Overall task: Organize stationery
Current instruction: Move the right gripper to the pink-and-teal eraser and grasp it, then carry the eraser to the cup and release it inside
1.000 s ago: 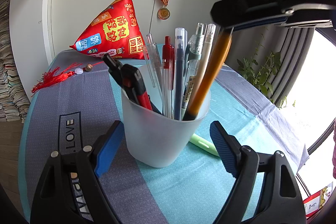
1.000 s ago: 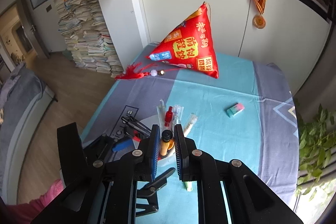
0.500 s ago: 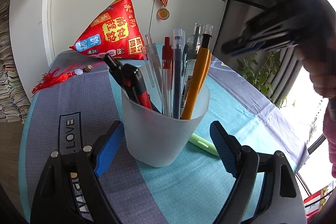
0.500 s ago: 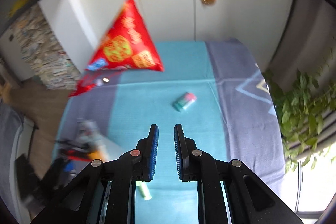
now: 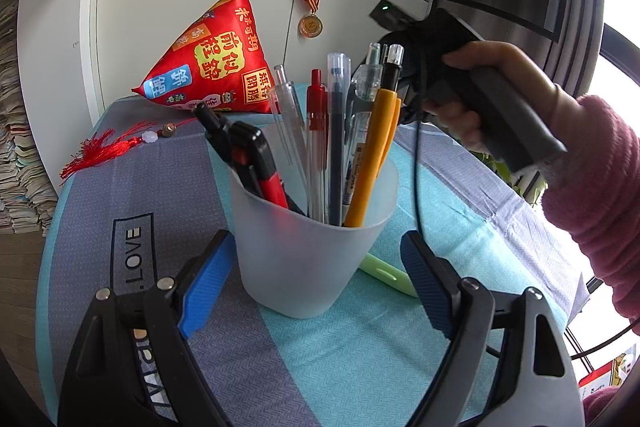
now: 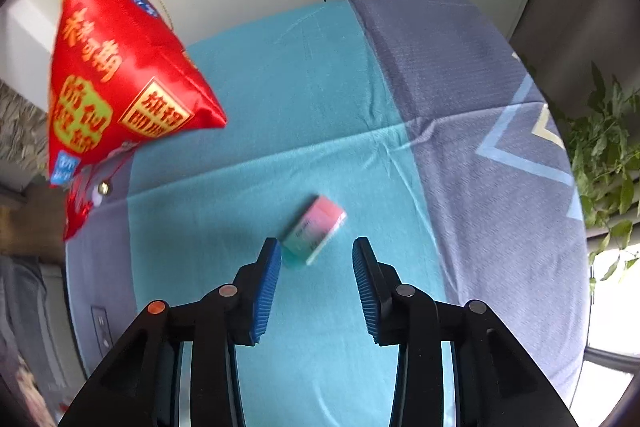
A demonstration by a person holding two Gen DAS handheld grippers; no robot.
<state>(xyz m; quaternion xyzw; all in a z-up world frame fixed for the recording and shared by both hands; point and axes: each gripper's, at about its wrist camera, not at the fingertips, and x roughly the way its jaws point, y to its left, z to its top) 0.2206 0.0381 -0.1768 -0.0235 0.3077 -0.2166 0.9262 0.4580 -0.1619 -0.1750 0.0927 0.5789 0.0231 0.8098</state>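
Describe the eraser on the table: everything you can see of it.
The eraser is a small rectangular block, pink at its far end and shading to teal at the near end, with a pale sleeve bearing print too blurred to read. It lies flat and skewed on the teal stripe of the tablecloth. The right gripper hovers above with jaws open, not touching it.

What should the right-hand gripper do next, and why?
Probably lower the right gripper over the pink-and-teal eraser and close. Its jaws have just been opening and hold nothing; the eraser lies loose on the cloth just beyond the fingertips, while the pens already stand in the cup.
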